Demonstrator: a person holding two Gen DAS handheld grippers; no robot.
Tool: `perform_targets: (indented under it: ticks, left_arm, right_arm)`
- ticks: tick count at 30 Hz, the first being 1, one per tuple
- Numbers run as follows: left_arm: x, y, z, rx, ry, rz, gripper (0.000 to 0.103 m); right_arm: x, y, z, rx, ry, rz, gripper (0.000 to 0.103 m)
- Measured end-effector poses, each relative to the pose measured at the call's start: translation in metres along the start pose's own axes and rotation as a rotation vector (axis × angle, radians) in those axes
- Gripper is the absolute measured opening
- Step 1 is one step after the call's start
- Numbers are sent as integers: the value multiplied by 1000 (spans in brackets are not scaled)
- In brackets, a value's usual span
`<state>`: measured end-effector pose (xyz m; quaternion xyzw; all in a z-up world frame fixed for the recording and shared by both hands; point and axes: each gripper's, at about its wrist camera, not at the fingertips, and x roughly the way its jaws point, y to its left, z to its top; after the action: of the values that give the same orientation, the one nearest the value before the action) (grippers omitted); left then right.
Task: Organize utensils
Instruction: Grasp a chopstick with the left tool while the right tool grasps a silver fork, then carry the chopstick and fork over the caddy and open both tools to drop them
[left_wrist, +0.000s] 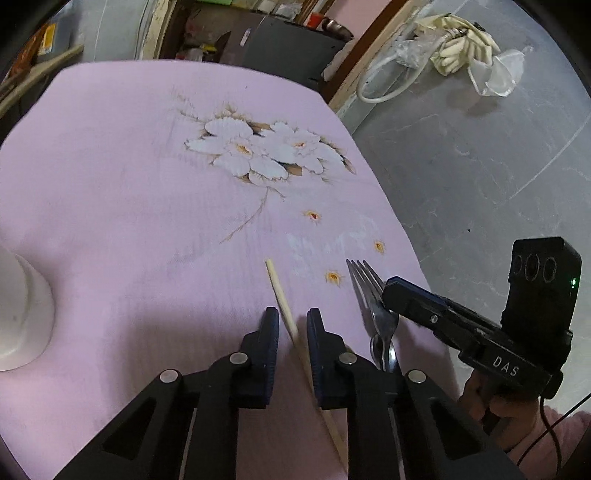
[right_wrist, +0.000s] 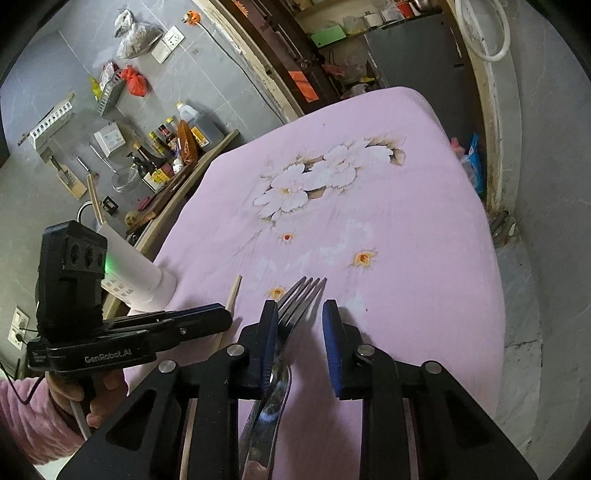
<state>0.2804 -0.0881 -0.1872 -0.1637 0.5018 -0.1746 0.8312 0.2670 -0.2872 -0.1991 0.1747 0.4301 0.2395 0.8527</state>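
Left gripper (left_wrist: 291, 325): jaws stand narrowly apart over the pink tablecloth (left_wrist: 129, 206). One wooden chopstick (left_wrist: 282, 295) passes between the pads, lying against the inner face of the right-hand pad; the left-hand pad is clear of it, so no clamp is confirmed.

Right gripper (right_wrist: 300, 321): jaws apart, somewhat wider. The fork (right_wrist: 299, 301) runs up between them, its neck against the left-hand pad, its tines projecting just beyond the fingertips. The right-hand pad stands off from it. A spoon (right_wrist: 275, 387) lies alongside the fork further back between the fingers; whether it is gripped cannot be told.

Count: one chopstick, one fork with four tines, one spoon. One white holder (left_wrist: 22, 317) stands to the left of the left gripper, well apart.

Each gripper is carried by a hand (right_wrist: 96, 398) in a pink sleeve.
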Motion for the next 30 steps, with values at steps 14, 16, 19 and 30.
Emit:
perform_targets:
  ticks: [14, 16, 19, 30]
  left_arm:
    - [7, 0, 10, -12, 46, 8, 8]
    - [6, -1, 12, -16, 57, 12, 8]
    - [1, -2, 10, -22, 54, 17, 7]
    - [-72, -20, 0, 33, -123, 62, 7]
  right_arm:
    - [15, -3, 4, 81, 80, 85, 13]
    - [13, 0, 3, 85, 86, 97, 11]
    - [9, 4, 1, 98, 82, 114, 10]
    - [-36, 44, -2, 40, -34, 87, 5]
